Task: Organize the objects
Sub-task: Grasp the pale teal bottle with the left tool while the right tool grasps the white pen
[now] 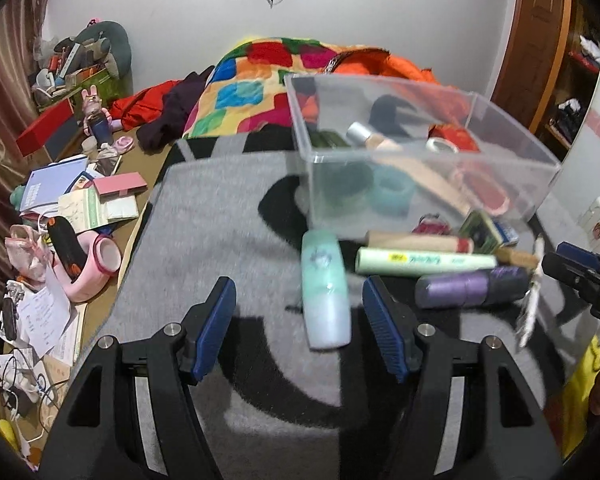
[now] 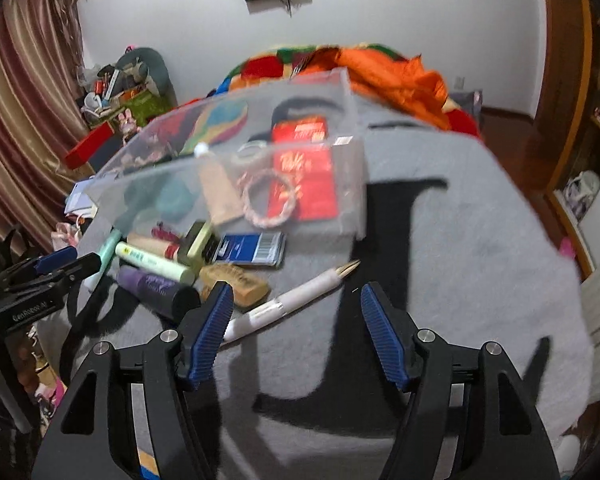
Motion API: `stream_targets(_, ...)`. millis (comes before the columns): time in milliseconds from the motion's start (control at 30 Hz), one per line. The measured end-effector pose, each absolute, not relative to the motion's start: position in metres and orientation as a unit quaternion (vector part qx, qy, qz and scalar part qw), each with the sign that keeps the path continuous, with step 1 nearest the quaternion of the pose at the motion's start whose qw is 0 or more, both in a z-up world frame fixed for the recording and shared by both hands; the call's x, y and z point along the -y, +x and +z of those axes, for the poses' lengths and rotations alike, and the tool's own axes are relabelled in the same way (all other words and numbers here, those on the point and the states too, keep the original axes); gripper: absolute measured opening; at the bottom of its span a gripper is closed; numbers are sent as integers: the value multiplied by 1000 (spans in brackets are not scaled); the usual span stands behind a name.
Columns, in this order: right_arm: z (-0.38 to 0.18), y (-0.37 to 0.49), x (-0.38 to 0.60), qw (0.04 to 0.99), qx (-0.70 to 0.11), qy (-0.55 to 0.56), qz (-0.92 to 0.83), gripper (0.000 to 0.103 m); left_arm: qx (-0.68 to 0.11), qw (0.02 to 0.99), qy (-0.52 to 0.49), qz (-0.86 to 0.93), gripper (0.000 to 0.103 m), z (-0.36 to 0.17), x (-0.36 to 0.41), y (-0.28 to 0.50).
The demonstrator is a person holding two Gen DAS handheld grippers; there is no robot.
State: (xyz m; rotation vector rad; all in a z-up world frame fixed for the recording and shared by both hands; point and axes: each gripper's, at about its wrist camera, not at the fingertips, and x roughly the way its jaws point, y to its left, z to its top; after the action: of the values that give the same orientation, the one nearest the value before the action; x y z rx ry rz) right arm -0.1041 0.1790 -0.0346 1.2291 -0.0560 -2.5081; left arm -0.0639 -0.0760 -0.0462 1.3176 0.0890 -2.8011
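A clear plastic box (image 1: 440, 168) (image 2: 352, 120) stands on the grey blanket and holds a red packet (image 2: 304, 172), a beige tube, rings and tape. In front of it lie a mint bottle (image 1: 326, 288), a light green marker (image 1: 420, 262), a purple tube (image 1: 468, 286) (image 2: 152, 286), a white pen (image 2: 296, 300) and a blue card (image 2: 252, 248). My left gripper (image 1: 300, 324) is open, with the mint bottle between its fingers. My right gripper (image 2: 296, 332) is open over the white pen.
The grey blanket with black letters (image 2: 460, 240) covers the bed. A colourful quilt (image 1: 260, 88) and orange cloth (image 2: 396, 76) lie behind the box. A cluttered wooden table (image 1: 80, 220) with papers and a pink holder stands at the left. A wooden cabinet (image 2: 572, 120) stands at the right.
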Motion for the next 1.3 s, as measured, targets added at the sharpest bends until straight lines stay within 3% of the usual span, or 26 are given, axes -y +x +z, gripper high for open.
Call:
stream_targets(333, -45, -98, -162, 154, -20, 431, -889, 64, -25, 30, 433, -901, 66, -57, 75, -71)
stream_targets(400, -44, -97, -165, 160, -20, 430, -888, 59, -31, 25, 430, -902, 53, -58, 75, -73)
stream_targets(600, -37, -91, -180, 195, -27, 428, -882, 29, -37, 21, 422, -905, 24, -57, 76, -70)
stream_targets(867, -29, -82, -206, 178, -50, 419, -889, 13, -28, 0, 426, -904, 24, -53, 73, -47)
stream_targets(1100, -37, -96, -227, 173, 45, 458, -871, 14, -25, 1, 435, -900, 26, -52, 68, -46)
stream_targets(1300, -33, -93, -210, 181, 47, 453, -872, 37, -17, 9, 429, -903, 36, -56, 64, -58)
